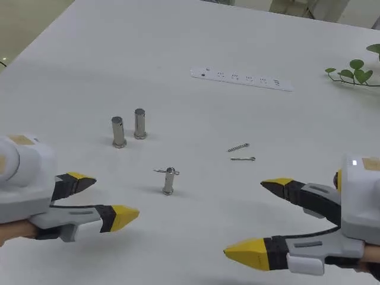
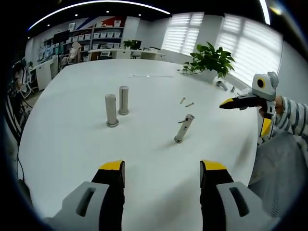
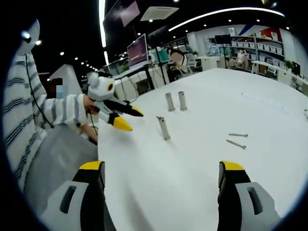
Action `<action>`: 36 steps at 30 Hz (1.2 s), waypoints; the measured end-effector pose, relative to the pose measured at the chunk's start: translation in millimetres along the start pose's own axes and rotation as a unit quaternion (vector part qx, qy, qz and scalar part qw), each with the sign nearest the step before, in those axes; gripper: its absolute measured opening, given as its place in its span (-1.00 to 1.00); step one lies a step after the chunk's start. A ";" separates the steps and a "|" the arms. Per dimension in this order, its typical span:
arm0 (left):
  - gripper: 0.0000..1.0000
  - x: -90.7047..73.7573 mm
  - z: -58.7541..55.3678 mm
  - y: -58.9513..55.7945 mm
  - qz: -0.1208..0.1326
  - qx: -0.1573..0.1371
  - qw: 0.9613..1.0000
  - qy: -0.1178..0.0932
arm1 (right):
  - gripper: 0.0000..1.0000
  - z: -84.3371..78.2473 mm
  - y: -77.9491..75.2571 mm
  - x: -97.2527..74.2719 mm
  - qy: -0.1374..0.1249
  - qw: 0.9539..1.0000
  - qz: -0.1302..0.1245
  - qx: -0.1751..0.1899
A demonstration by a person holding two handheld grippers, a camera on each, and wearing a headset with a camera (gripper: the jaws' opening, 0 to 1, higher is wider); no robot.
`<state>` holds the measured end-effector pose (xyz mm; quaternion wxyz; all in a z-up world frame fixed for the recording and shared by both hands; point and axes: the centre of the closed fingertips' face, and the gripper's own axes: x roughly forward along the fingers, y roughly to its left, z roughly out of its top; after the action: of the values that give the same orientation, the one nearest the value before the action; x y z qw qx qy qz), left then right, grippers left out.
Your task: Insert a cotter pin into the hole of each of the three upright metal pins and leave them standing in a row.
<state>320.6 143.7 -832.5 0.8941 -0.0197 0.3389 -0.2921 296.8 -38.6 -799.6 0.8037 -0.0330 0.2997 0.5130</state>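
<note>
Gaping empty, left tool (image 1: pixel 114 196) and right tool (image 1: pixel 245 217) flank the pinned metal pin (image 1: pixel 169 181); power strip (image 1: pixel 240 79) lies beyond.

White left tool (image 1: pixel 114 196), yellow-tipped black jaws, striped sleeve (image 3: pixel 62 108)

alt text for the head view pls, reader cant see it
On a white table, one metal pin stands with a cotter pin through its top, and two bare pins stand side by side behind it. Two loose cotter pins lie to the right. The left gripper and right gripper hover open and empty in front.
</note>
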 end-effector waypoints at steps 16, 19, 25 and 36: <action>0.34 9.8 13.4 28.0 0.028 -0.014 0.999 0.010 | 1.00 -19.3 6.0 -8.6 -0.009 0.998 -0.025 0.063; 0.37 12.3 17.2 32.7 0.034 -0.007 0.999 0.011 | 1.00 -17.6 6.8 -11.9 -0.024 0.996 -0.029 0.081; 0.39 17.1 28.6 44.6 0.040 -0.005 0.999 0.003 | 1.00 -16.2 7.4 -16.9 -0.029 0.995 -0.041 0.081; 0.37 31.2 38.1 62.1 0.055 -0.008 0.998 0.002 | 1.00 -15.4 10.4 -20.7 -0.034 0.994 -0.051 0.086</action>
<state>394.5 172.2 -836.2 0.9078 -0.0076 0.3441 -0.2398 275.0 -55.9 -798.8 0.8383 0.0385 0.3129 0.4448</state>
